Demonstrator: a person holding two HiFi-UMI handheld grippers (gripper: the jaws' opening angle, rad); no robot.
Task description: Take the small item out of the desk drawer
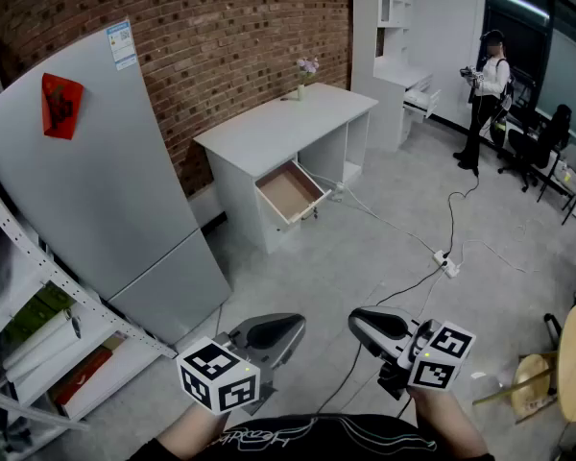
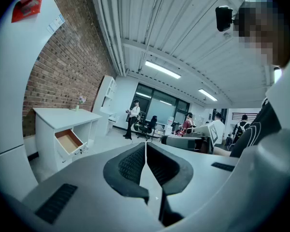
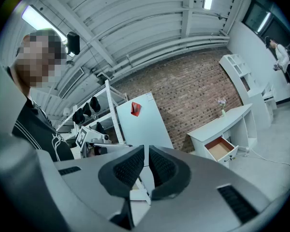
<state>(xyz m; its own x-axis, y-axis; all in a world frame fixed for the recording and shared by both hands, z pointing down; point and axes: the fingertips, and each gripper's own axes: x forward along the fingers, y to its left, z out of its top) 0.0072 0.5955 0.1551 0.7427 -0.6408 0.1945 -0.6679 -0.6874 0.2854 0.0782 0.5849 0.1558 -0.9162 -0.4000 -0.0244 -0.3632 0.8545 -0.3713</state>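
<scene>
- So far only the drawer (image 1: 290, 190) stands open, under the front edge of the bench (image 1: 278, 128); no small item shows inside from here.
- Left gripper (image 2: 145, 164) and right gripper (image 3: 146, 166) are well apart from it, jaws pressed together and empty; approach and grasp remain.

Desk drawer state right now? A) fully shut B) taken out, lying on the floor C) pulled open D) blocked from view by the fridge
C: the drawer juts out from the front of the white desk, and its brown inside shows in all three views.
</scene>
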